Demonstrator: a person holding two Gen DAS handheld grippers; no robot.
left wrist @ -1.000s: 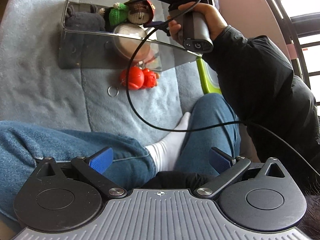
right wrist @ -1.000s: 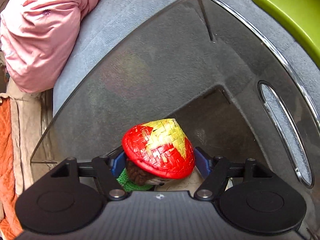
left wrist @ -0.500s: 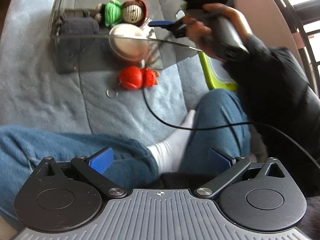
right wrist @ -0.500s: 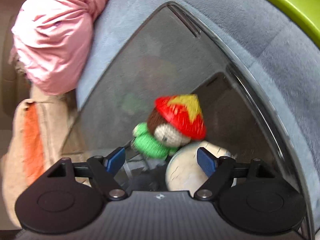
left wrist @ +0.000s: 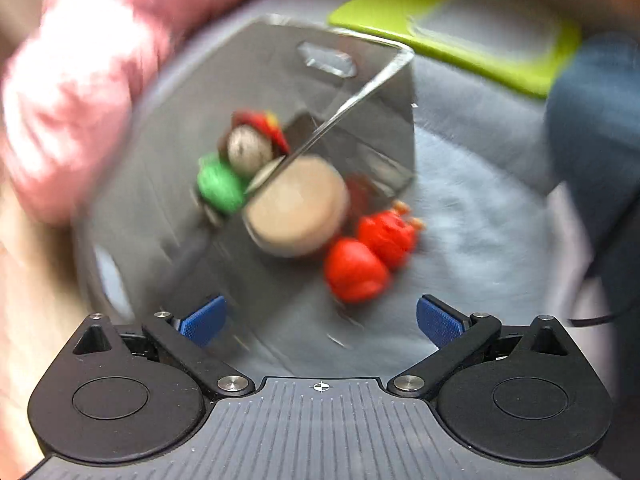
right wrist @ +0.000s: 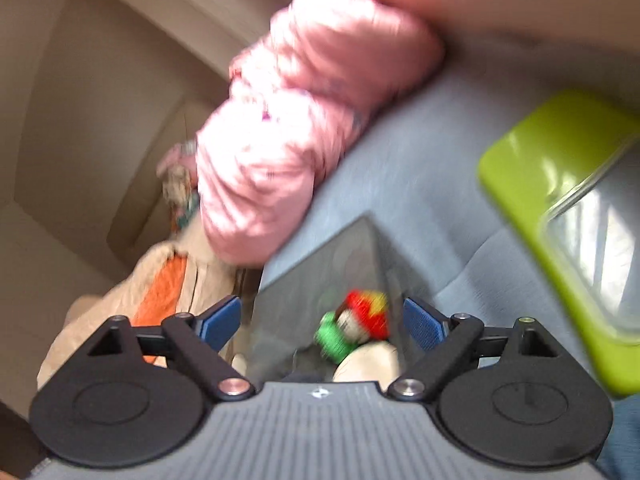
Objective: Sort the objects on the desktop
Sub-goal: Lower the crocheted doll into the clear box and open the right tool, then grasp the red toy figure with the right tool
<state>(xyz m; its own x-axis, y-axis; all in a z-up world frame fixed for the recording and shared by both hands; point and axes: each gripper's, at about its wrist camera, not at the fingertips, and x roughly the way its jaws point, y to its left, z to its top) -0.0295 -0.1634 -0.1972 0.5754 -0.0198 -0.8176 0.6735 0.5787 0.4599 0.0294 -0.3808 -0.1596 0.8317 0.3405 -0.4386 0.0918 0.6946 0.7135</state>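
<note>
A clear smoky plastic bin lies on the grey sofa. Inside it are a crochet doll with red-and-yellow hat and green body and a round beige disc. A red plush toy lies on the sofa just outside the bin, right of the disc. My left gripper is open and empty, close above the red toy. My right gripper is open and empty, raised above the bin, with the doll and disc below it. Both views are motion-blurred.
A lime-green lid or tray lies on the sofa beyond the bin; it also shows in the right wrist view. A pink jacket sits at the sofa's left end, also seen in the left wrist view. A jeans-clad leg is at the right.
My right gripper opened, dropped the doll into the bin and pulled up and away. My left gripper swung from over the person's legs forward to the bin and red toy.
</note>
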